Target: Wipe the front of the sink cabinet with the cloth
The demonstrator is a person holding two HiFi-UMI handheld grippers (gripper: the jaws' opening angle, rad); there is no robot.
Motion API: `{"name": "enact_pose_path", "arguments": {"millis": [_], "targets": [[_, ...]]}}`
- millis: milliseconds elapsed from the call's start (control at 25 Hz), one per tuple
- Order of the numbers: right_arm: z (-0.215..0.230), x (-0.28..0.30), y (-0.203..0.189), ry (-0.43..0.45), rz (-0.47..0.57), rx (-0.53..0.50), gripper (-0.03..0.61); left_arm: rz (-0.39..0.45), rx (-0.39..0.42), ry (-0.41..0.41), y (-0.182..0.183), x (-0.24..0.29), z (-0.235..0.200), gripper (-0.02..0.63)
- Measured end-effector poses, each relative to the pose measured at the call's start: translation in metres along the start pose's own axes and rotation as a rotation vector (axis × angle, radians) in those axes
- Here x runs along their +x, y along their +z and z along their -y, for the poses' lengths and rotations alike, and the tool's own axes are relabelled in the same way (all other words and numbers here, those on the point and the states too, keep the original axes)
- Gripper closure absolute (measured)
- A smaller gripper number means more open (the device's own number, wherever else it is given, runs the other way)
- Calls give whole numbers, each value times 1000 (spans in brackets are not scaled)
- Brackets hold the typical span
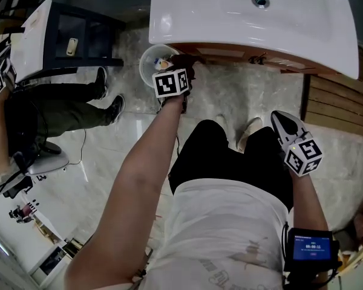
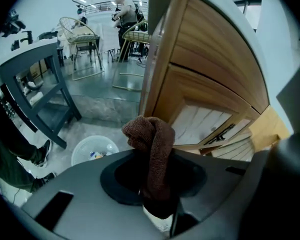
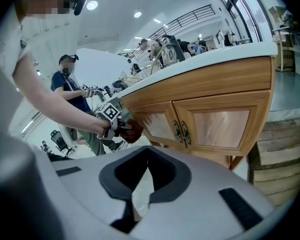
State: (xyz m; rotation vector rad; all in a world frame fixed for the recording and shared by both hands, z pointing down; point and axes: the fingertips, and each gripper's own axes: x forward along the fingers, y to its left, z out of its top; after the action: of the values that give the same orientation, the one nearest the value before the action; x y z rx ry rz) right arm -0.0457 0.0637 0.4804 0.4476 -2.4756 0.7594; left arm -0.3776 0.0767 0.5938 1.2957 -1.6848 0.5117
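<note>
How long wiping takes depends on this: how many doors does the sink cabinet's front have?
2. The left door is beside the left gripper clamping the cloth; the right door adjoins it. Others may be hidden behind the arm.

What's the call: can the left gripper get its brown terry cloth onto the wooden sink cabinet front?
Probably yes: the left gripper, shut on the brown terry cloth, sits beside the wooden sink cabinet front, with nothing between them.

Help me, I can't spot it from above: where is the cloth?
In the left gripper view the brown cloth is clamped in the left tool, held at the left end of the sink cabinet, near the white bin.
</note>
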Motion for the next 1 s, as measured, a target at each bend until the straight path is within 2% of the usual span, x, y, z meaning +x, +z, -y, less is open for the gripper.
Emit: {"name": "enact_pose_path", "arguments": {"millis": [160,400,520,640,760,1000], "targets": [[0,-1,2,-13,-1,8,565,23,-22,20,10,-4,-17,508],[5,-1,-1,-14,-10,17,565,-13,25,79,12,12,-26,507],[8,-5,-4,-18,-15,32,565,-9,5,54,10,18,-17,508],[19,-9,-3,-32,20,102,565,10,-42,28,9,24,-8,507],[31,-15,-4,-52,48,151,565,-9,-12,6,2,33,8,507],[44,-22,-3,-63,53,156,565,-20,64,-59,0,43,55,507]]}}
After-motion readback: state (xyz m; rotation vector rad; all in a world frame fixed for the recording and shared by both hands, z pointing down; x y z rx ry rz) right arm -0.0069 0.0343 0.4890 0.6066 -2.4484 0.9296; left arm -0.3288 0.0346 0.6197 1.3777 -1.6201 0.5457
